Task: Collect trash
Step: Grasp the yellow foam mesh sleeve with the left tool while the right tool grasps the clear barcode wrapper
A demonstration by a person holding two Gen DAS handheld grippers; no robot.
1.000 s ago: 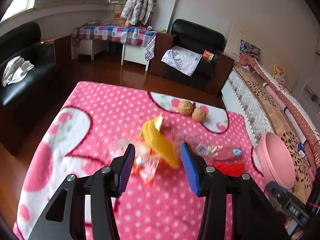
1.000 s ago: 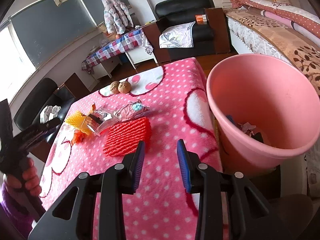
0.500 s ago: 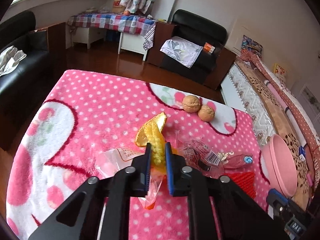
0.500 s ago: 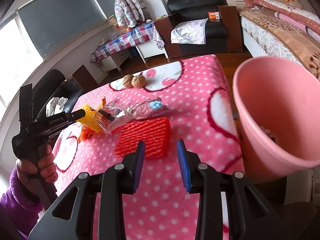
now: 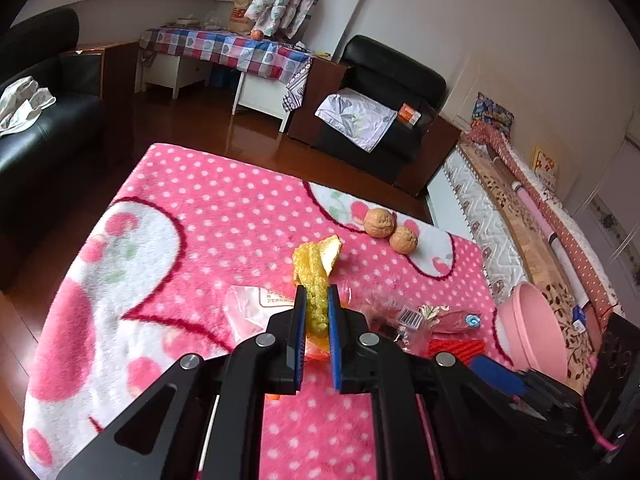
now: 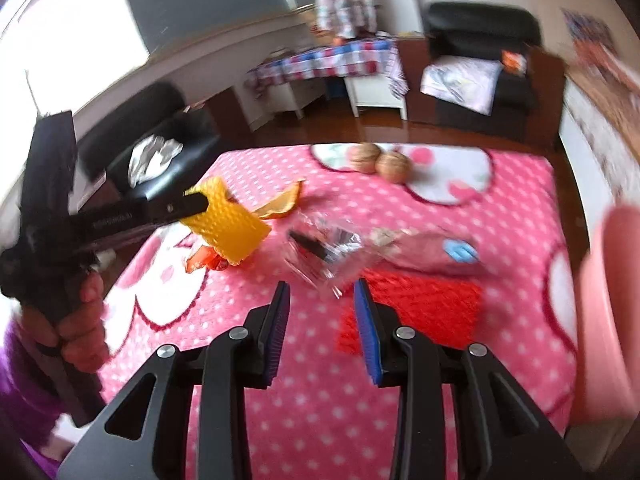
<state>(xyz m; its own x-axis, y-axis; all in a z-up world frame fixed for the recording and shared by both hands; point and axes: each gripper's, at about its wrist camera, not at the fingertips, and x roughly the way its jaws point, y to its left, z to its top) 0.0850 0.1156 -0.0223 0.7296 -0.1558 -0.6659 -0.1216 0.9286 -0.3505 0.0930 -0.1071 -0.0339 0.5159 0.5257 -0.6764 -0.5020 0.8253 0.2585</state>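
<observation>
My left gripper [image 5: 316,292] is shut on a yellow foam net [image 5: 314,280], which hangs a little above the pink dotted blanket [image 5: 208,208]. The right wrist view shows that left gripper [image 6: 198,202] from the side with the yellow foam net [image 6: 232,226] in its tips. My right gripper [image 6: 322,296] stands open with nothing between its fingers, over a clear wrapper [image 6: 324,250] and beside a red foam net [image 6: 416,308]. An orange peel [image 6: 282,204], a pink wrapper [image 6: 432,248] and an orange wrapper [image 6: 204,258] lie nearby. The pink bin [image 6: 608,312] is at the right edge.
Two walnuts [image 5: 390,230] rest at the blanket's far side. The pink bin [image 5: 532,332] stands off the blanket's right edge beside a bed [image 5: 520,216]. A black sofa [image 5: 36,128] is to the left, and a person's hand [image 6: 80,328] holds the left gripper's handle.
The left jaws closed on the yellow foam net and raised it off the other wrappers. The right gripper swung left, away from the bin, and now sits over the clear wrapper.
</observation>
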